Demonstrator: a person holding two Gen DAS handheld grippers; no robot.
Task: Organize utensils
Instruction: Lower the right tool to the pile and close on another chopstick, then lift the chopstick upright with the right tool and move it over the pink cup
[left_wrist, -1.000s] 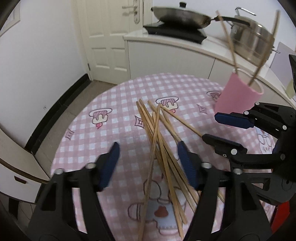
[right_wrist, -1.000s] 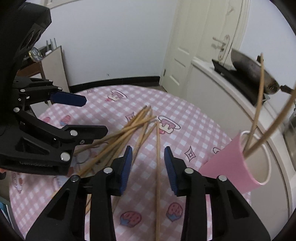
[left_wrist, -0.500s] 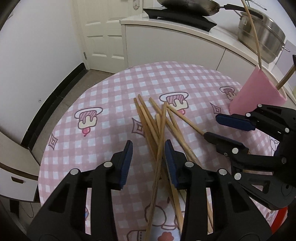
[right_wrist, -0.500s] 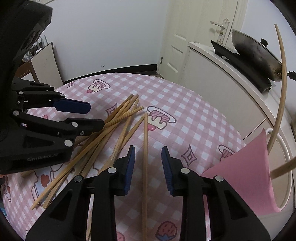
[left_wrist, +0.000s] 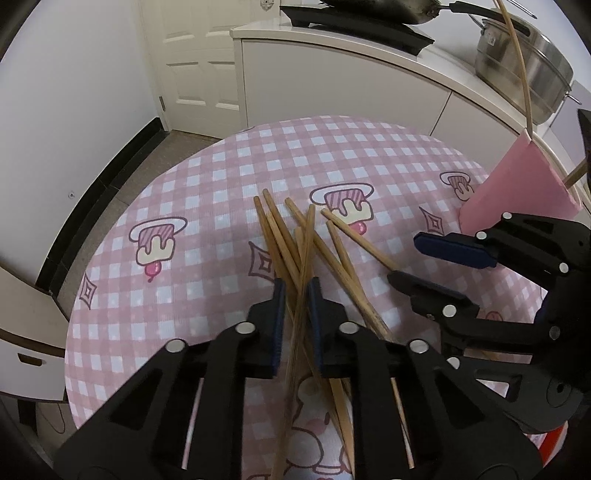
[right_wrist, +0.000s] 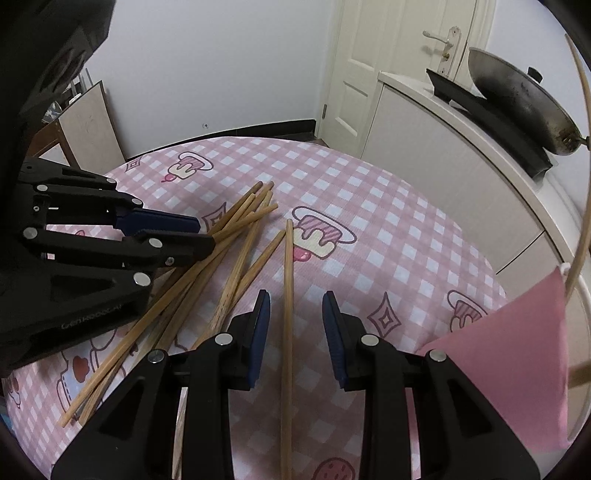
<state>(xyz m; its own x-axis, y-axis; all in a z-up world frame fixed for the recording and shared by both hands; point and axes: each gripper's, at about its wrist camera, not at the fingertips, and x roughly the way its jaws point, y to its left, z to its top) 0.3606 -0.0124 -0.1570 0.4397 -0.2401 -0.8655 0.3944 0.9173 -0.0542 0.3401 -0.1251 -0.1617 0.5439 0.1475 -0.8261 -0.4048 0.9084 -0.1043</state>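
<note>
The left tongs (left_wrist: 295, 295) are narrowed around one long wooden chopstick (left_wrist: 301, 280), which rests on the pile of wooden chopsticks (left_wrist: 332, 254) on the pink checked round worktop (left_wrist: 184, 192). The right tongs (right_wrist: 295, 306) are open, with a single wooden chopstick (right_wrist: 287, 280) lying between them. The pink paper cup (right_wrist: 517, 350) with two chopsticks inside stands near the right tongs.

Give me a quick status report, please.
Left tool closed around one long wooden chopstick atop pile. Right tool open astride lone wooden chopstick. Pink paper cup alongside, unobstructed.
</note>
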